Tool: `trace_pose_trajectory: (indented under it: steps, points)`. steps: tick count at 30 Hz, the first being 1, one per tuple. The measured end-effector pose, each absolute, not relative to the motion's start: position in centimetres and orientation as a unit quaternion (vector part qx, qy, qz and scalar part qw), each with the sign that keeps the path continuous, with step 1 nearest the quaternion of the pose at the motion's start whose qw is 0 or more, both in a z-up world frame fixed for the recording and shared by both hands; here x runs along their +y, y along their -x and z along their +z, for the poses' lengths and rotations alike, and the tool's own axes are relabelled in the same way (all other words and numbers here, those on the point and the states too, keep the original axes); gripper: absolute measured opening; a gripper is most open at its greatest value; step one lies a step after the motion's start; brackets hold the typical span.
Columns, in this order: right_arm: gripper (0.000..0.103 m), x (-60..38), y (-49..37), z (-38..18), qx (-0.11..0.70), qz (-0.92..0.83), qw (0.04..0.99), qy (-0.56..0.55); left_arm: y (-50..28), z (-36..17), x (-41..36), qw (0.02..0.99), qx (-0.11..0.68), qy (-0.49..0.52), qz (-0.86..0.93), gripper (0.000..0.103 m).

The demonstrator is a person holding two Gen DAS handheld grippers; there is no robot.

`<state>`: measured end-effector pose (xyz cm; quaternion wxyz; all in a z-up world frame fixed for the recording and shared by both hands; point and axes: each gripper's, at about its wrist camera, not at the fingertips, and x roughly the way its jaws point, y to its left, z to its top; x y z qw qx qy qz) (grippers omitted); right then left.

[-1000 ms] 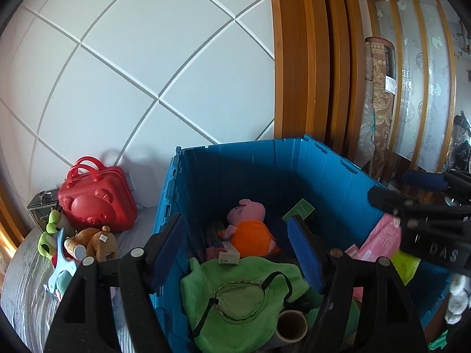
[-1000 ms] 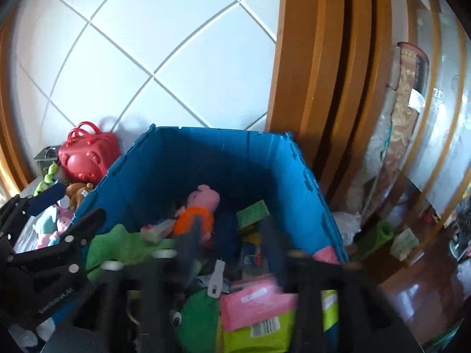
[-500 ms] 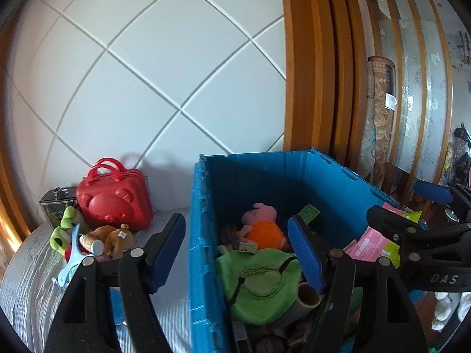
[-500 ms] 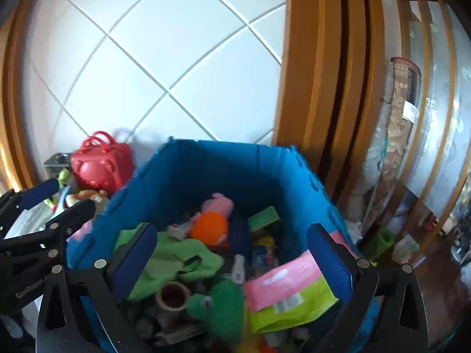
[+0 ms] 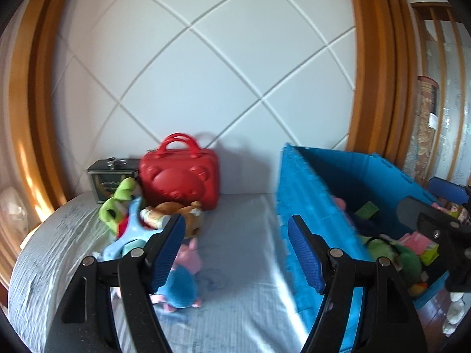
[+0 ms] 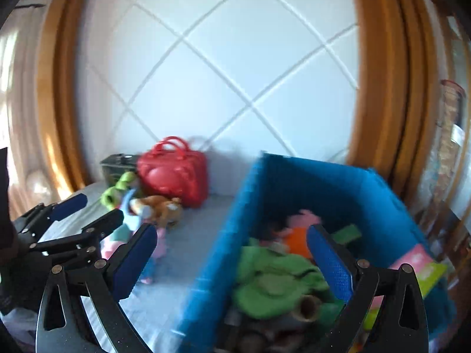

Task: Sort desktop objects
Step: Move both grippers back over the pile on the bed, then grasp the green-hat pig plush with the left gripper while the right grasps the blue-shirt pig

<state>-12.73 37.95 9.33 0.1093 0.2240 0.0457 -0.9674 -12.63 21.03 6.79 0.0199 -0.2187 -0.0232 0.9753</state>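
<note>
A blue crate [image 5: 297, 206] [image 6: 223, 253] stands on the right of a grey-sheeted surface [image 5: 235, 317], filled with toys: a green cloth [image 6: 273, 276], a pink and orange plush [image 6: 300, 229], a pink packet [image 6: 412, 259]. A pile of plush toys [image 5: 147, 220] [image 6: 141, 206] lies at the left, with a blue and pink plush [image 5: 182, 285] nearest. My left gripper [image 5: 235, 253] is open and empty above the sheet, between pile and crate. My right gripper [image 6: 232, 261] is open and empty over the crate's left wall.
A red bear-face case [image 5: 179, 176] [image 6: 173, 176] and a dark tin box [image 5: 112, 176] stand against the white quilted wall. Wooden frames flank the wall. The right gripper shows at the right edge of the left wrist view [image 5: 435, 223].
Both grippers have swung left from over the crate toward the sheet and the toy pile. The right gripper's jaws have opened wide.
</note>
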Motion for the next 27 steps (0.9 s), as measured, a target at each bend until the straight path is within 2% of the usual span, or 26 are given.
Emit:
trace_pose_trajectory:
  steps: [6, 14, 21, 27]
  points:
    - [0.103, 29.6, 14.9, 6.6, 0.039, -0.956, 0.135, -0.257, 13.7, 3.2, 10.9, -0.028, -0.031, 0.263, 0.964, 0.072]
    - [0.103, 22.4, 20.4, -0.9, 0.014, -0.926, 0.132, -0.354, 16.5, -3.5, 0.2, -0.076, -0.034, 0.347, 0.934, 0.072]
    - [0.103, 20.2, 24.8, -8.2, 0.01, -0.883, 0.123, -0.453, 19.5, -9.5, -4.1, -0.089, -0.06, 0.419, 0.902, 0.072]
    - [0.103, 18.9, 28.5, -12.2, 0.013, -0.858, 0.127, -0.498, 23.4, -12.9, -4.2, -0.079, -0.068, 0.457, 0.884, 0.072]
